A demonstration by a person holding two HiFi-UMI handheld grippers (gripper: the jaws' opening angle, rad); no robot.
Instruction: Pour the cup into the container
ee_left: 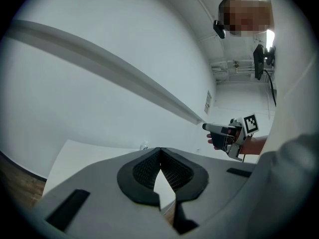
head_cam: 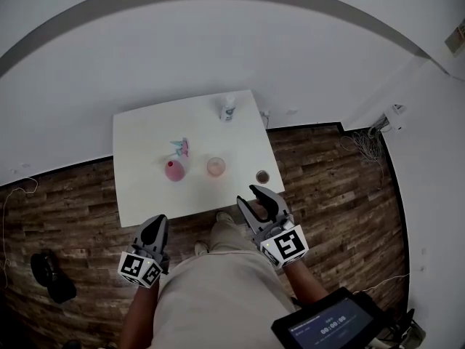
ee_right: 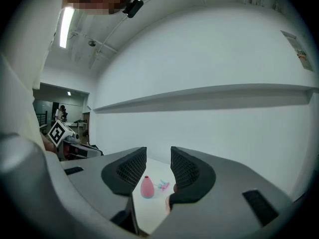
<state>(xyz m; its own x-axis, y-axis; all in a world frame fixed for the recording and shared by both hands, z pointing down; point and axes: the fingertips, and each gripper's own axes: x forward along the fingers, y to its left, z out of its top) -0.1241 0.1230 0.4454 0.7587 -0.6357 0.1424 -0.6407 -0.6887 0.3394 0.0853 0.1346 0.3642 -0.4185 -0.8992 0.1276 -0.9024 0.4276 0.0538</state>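
Cup (head_cam: 216,166) on white table (head_cam: 145,144), bottle (head_cam: 228,109) label print illegible
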